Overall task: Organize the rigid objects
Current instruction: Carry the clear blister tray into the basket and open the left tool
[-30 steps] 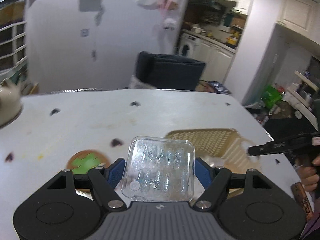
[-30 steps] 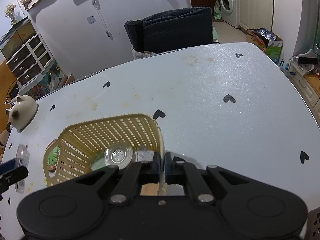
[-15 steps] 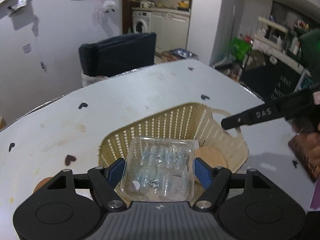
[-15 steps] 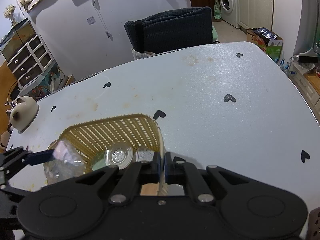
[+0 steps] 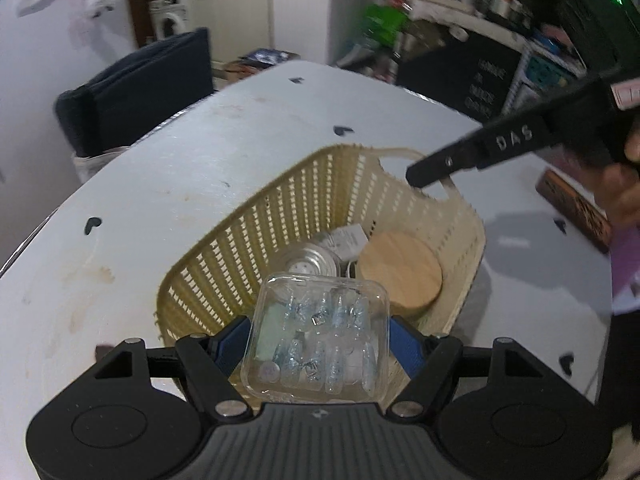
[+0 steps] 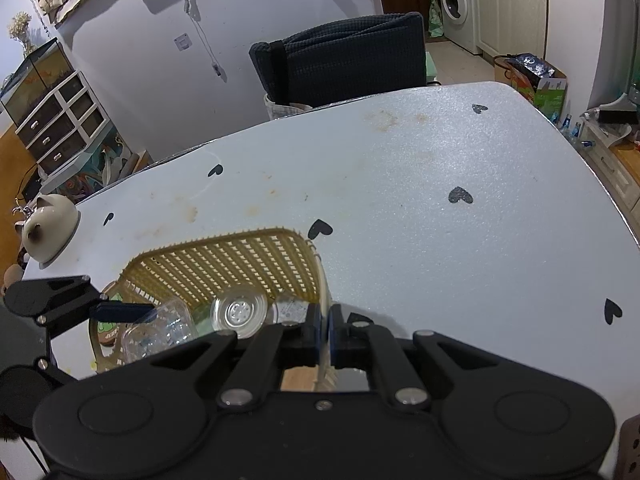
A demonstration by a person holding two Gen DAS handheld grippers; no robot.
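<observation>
Over the basket: left tool [image 5: 318, 340] grips a clear plastic box [image 5: 320, 336] between its blue pads, above the open top.
Right tool [image 6: 325, 334]: closed tight on the rim of the cream basket [image 6: 224, 264].
Basket contents: round wooden lid [image 5: 400, 276], clear round lid [image 6: 239, 312], small white packet [image 5: 346, 240].
Desk [image 6: 420, 208]: white with black hearts, carrying the basket.
</observation>
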